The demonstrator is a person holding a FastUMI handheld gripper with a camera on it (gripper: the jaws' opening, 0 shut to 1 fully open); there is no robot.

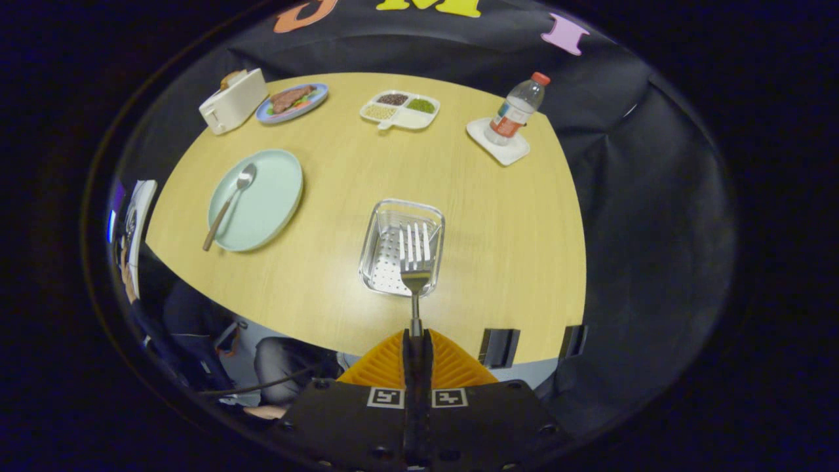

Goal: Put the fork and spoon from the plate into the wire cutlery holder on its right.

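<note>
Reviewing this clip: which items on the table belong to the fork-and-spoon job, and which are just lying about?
Job items: fork, clamped in the shut gripper, tines over the wire cutlery holder; spoon lying on the pale green plate.

Lying about: toaster, blue plate of food, divided snack tray, water bottle on a white coaster.

The light wooden table [341,170] carries a pale green round plate [270,203], a perforated metal cutlery holder [387,252], a white toaster [234,101], a blue plate of food [293,101], a white divided dish [400,109], and a white square coaster [505,152] bearing a clear plastic bottle [516,110].
</note>
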